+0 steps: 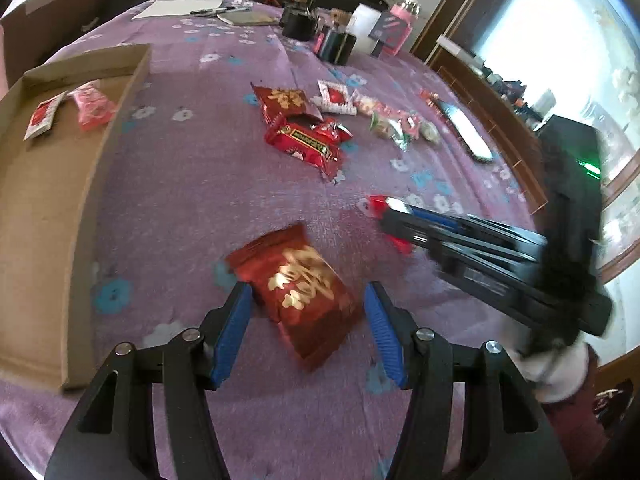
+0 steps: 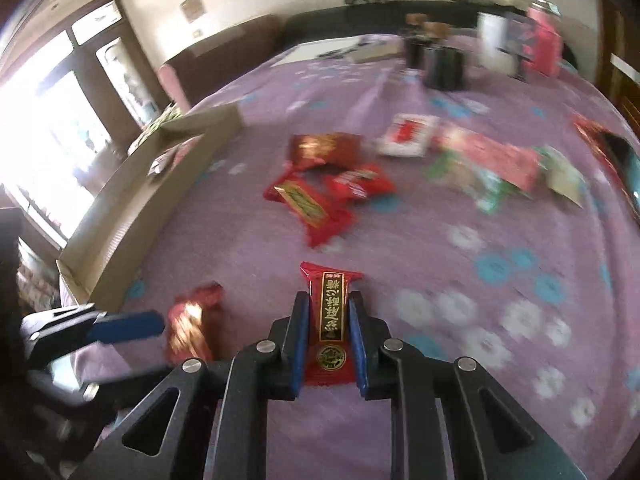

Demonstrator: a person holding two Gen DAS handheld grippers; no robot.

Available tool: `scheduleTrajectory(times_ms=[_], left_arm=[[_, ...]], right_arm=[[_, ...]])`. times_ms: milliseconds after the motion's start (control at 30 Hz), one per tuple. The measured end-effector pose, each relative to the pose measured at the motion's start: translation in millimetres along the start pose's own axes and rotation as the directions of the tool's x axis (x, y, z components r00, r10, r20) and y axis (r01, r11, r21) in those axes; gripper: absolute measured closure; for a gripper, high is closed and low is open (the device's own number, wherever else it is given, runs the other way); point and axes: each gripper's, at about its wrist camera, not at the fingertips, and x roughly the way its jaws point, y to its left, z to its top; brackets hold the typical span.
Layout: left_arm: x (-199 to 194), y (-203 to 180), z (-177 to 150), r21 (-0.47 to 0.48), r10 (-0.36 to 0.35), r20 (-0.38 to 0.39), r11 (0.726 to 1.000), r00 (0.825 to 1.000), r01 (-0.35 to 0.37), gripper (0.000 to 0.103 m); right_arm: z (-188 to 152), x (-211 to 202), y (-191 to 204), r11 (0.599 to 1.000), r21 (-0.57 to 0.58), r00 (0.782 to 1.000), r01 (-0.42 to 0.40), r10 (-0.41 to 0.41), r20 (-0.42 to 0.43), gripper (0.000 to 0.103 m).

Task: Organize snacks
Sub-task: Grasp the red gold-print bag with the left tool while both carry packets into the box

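Note:
My left gripper (image 1: 306, 292) is open, its blue pads on either side of a dark red snack packet with gold writing (image 1: 298, 286) lying on the purple cloth. That packet also shows in the right wrist view (image 2: 192, 326). My right gripper (image 2: 329, 300) is shut on a red snack bar with a black and gold label (image 2: 331, 320), held above the cloth; it shows in the left wrist view (image 1: 390, 216) at the right. A flat cardboard tray (image 1: 60, 208) at the left holds two small red packets (image 1: 90, 108).
A pile of red packets (image 1: 308, 136) and several mixed snacks (image 1: 384, 120) lie mid-table on the flowered purple cloth (image 1: 192, 184). Black jars (image 1: 334, 44), a pink bottle (image 1: 400, 24) and papers (image 1: 180, 8) stand at the far edge. A phone (image 1: 466, 128) lies at right.

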Motion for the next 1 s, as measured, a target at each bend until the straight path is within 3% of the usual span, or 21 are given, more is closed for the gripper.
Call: scheduleTrajectory(times_ms=[167, 267, 367, 400, 567, 733, 833, 1000], left_arm=[[15, -20, 6, 0.085, 0.115, 0.047, 0.989, 0.992, -0.119, 0.043], [24, -32, 3, 0.168, 0.184, 0.084, 0.966, 0.979, -0.196, 0.043], [20, -32, 1, 0.192, 0.179, 0.088, 0.962, 0.98, -0.193, 0.061], [17, -28, 0, 0.191, 0.16, 0.081, 0.966, 0.984, -0.173, 0.061], [0, -7, 2, 0.092, 0.03, 0.047, 0.995, 0.998, -0.035, 0.062], [-44, 37, 13, -0.049, -0.085, 0.09, 0.995, 0.992, 0.09, 0.062], [-70, 73, 24, -0.1, -0.034, 0.133, 0.994, 0.991, 0.048, 0.062], [-91, 139, 47, -0.193, 0.134, 0.147, 0.976, 0.98, -0.105, 0.062]], right_arm=[[-16, -17, -23, 0.999, 0.046, 1.0, 0.012, -0.012, 0.004, 0.083], [-18, -19, -21, 0.999, 0.04, 1.0, 0.024, -0.024, 0.005, 0.083], [-19, -19, -13, 0.999, 0.015, 0.999, 0.051, -0.052, 0.006, 0.083], [-19, -19, -12, 0.998, 0.008, 0.998, 0.055, -0.055, 0.007, 0.084], [-22, -24, -7, 0.998, 0.013, 0.998, 0.058, -0.058, 0.023, 0.084], [-14, -32, 9, 0.999, -0.008, 0.998, 0.047, -0.047, 0.047, 0.084], [1, -35, 30, 0.999, -0.046, 0.998, 0.021, -0.018, 0.062, 0.084], [34, -28, 81, 0.992, -0.112, 0.995, -0.059, 0.067, 0.077, 0.084]])
